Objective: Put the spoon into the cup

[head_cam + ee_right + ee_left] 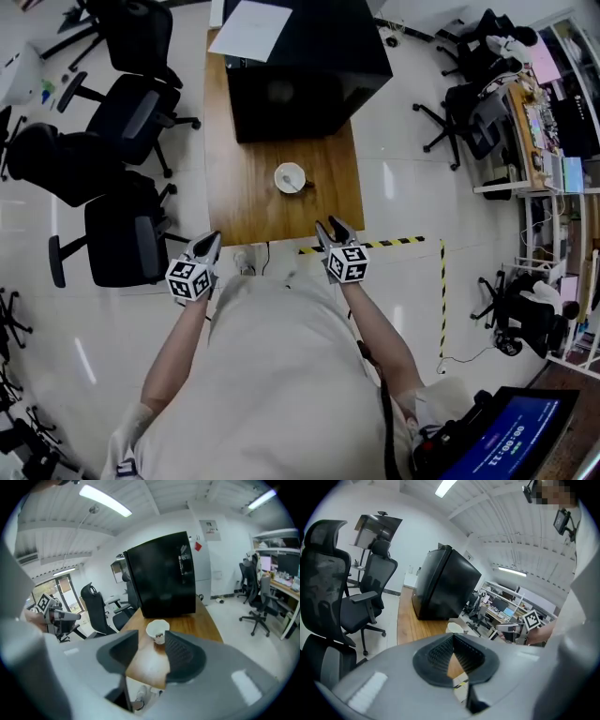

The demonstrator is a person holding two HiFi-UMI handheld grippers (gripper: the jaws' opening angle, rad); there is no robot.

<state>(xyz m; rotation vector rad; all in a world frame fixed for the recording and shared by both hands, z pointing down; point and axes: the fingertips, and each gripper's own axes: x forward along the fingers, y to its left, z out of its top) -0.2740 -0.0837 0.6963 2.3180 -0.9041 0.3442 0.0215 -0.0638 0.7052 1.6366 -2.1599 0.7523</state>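
Spoon (300, 184) sits in the cup (286, 174), ahead of my empty, parted right gripper (330, 225); left gripper (212, 238) closed, farther off.

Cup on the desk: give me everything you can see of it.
The cup is small, white and round with an open top, and looks like ceramic or plastic. No handle can be made out. It stands upright on the wooden table, around mid-width, just in front of the black box but apart from it. What looks like the spoon rests inside, its end over the rim. Nothing else touches the cup.
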